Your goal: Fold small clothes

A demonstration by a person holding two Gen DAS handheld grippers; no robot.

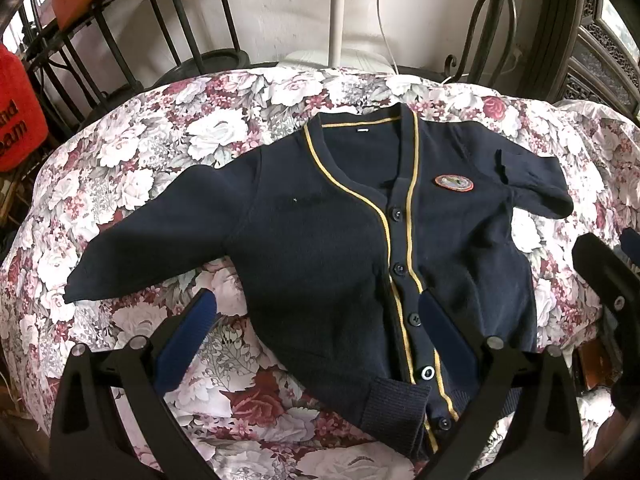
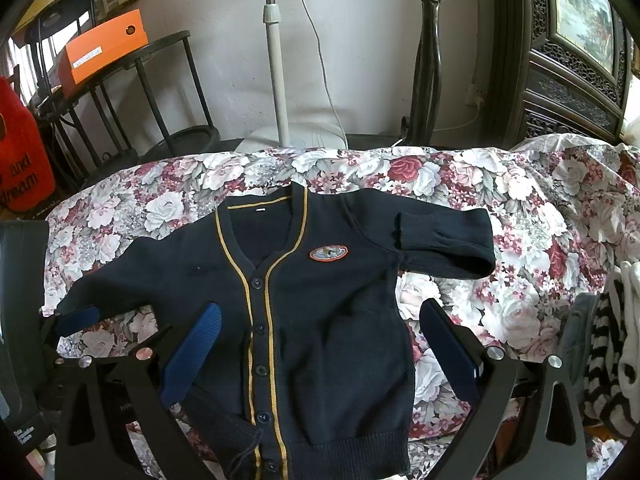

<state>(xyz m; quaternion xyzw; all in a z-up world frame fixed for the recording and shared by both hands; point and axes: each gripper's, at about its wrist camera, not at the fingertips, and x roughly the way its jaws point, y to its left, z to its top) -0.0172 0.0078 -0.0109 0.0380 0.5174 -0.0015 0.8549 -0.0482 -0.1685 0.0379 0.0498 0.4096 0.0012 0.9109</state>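
Floral bedding (image 2: 500,200) covers the work surface, and both grippers hover over its near edge with jaws spread and nothing held: the left gripper (image 1: 316,320) above the hem's left half, the right gripper (image 2: 320,344) above the body's right half. Between and beyond them the navy cardigan (image 2: 320,300) lies face up and buttoned, its left sleeve (image 1: 160,232) stretched outward, its right sleeve (image 2: 444,240) doubled back. Folding well likely means pinching one sleeve cuff first and laying it flat across the chest.
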